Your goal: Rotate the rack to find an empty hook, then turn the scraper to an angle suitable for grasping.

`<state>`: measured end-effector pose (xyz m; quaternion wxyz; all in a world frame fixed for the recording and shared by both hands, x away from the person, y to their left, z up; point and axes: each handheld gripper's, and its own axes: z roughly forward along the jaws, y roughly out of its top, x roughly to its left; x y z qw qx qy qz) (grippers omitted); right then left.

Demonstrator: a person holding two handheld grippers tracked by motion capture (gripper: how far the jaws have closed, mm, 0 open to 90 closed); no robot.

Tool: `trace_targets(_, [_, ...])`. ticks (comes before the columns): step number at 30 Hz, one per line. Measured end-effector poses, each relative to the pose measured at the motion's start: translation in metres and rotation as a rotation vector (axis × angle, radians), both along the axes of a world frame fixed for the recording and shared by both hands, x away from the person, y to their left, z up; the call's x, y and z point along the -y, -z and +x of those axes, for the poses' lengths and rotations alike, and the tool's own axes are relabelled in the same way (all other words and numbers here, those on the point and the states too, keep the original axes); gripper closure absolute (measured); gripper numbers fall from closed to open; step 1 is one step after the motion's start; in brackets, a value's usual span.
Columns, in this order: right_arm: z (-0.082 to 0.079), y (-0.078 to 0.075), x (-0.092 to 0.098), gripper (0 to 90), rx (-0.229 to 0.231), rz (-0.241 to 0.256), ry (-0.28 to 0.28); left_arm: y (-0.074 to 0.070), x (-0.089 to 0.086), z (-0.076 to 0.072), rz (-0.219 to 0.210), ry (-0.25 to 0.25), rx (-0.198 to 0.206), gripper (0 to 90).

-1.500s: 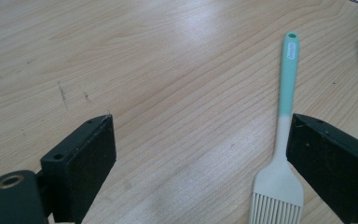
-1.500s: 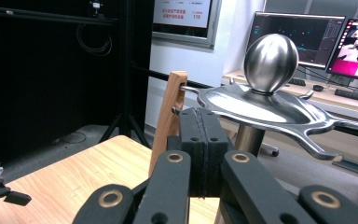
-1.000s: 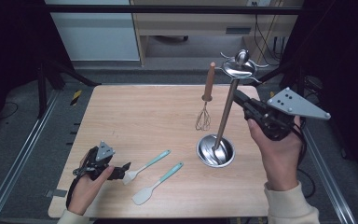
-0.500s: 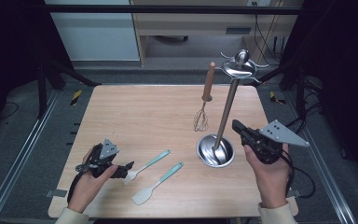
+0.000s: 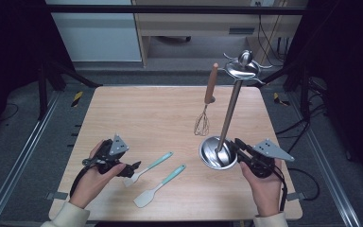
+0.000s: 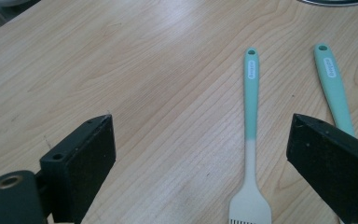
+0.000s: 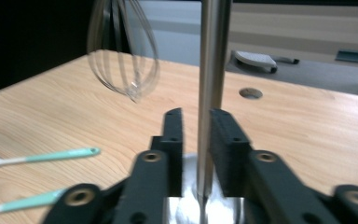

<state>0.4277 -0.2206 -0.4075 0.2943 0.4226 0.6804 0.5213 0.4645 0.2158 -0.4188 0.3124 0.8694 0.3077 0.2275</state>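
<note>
A steel utensil stand rises from a round base (image 5: 211, 161) at the table's right, its pole (image 5: 229, 109) leaning up to a hooked top. A wire whisk (image 5: 202, 122) with a wooden handle hangs from it. Two teal-handled spatulas (image 5: 152, 164) (image 5: 163, 183) lie side by side at the front left. My left gripper (image 5: 131, 169) rests on the table, open, with the nearer spatula (image 6: 251, 116) lying between its jaws, untouched. My right gripper (image 5: 237, 142) sits low at the base's right rim. Its jaws are almost together around nothing (image 7: 196, 112), and the pole (image 7: 214, 56) stands just beyond them.
The second spatula (image 6: 331, 79) lies just inside the left gripper's right jaw. The whisk (image 7: 123, 60) hangs left of the pole above bare wood. A round hole (image 7: 251, 93) is in the table behind the stand. Metal rails (image 5: 23, 156) run along the floor on both sides.
My right gripper has dropped from halfway up the pole down to the stand's base and drawn back toward the person. The left gripper has barely shifted.
</note>
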Motion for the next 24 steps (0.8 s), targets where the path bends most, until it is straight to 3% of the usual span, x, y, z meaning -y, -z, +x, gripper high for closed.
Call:
trace_targets(6, [0.0, 0.016, -0.004, 44.0, -0.033, -0.038, 0.031, -0.007, 0.013, 0.006, -0.012, 0.032, -0.024, 7.3])
trace_targets(8, [0.001, 0.021, -0.006, 34.0, -0.055, -0.063, 0.039, -0.009, 0.019, 0.011, 0.011, 0.056, -0.052, 7.2])
trace_targets(10, [0.001, 0.026, -0.008, 28.4, -0.049, -0.086, 0.045, -0.01, 0.025, 0.016, 0.026, 0.067, -0.083, 7.6])
trace_targets(17, [0.001, 0.037, -0.011, 24.4, -0.083, -0.117, 0.045, -0.015, 0.046, 0.03, 0.136, 0.123, -0.138, 10.9])
trace_targets(20, [0.001, 0.039, -0.009, 24.6, -0.092, -0.113, 0.052, -0.016, 0.053, 0.033, 0.149, 0.131, -0.147, 13.3])
trace_targets(22, [0.001, 0.04, -0.007, 25.9, -0.099, -0.109, 0.055, -0.016, 0.056, 0.035, 0.161, 0.128, -0.129, 18.0])
trace_targets(24, [0.001, 0.04, -0.004, 27.1, -0.095, -0.105, 0.062, -0.015, 0.058, 0.037, 0.15, 0.123, -0.131, 22.7])
